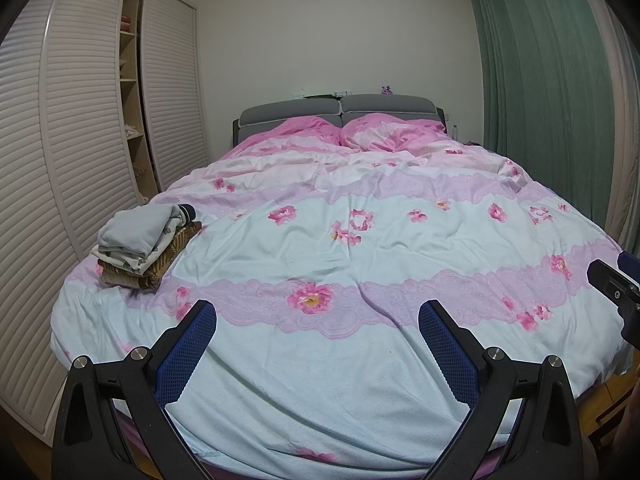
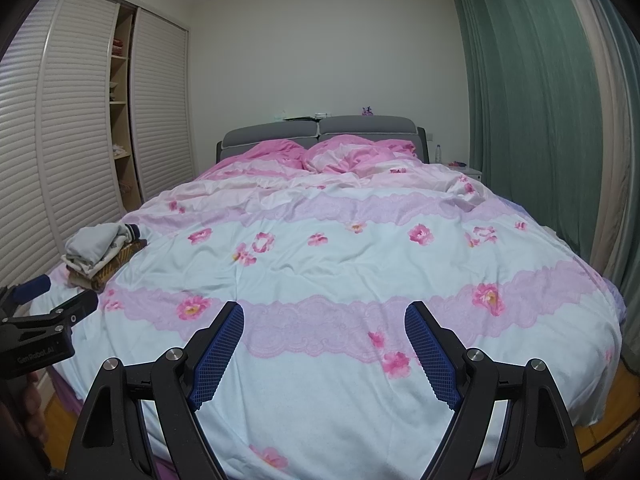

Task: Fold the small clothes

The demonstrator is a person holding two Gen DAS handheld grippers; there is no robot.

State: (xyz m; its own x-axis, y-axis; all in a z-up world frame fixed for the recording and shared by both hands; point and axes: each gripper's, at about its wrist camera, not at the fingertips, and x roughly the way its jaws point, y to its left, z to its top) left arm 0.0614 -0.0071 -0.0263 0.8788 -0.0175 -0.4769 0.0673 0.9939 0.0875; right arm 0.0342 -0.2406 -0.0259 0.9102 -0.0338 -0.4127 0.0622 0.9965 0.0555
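Seemingly the folding is nearly done: a neat stack of small clothes (image 1: 148,246) sits at about ten o'clock near the bed's left edge, soft grey and white pieces over a brown woven one. No loose garment shows on the smooth, flowered quilt (image 1: 360,248). Left gripper (image 1: 318,314) and right gripper (image 2: 324,320) hover empty, blue textured fingers (image 2: 224,352) wide apart.

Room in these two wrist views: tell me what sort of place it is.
A home bedroom: a bed under a pink floral duvet with a grey headboard, a louvred wardrobe and green curtains.
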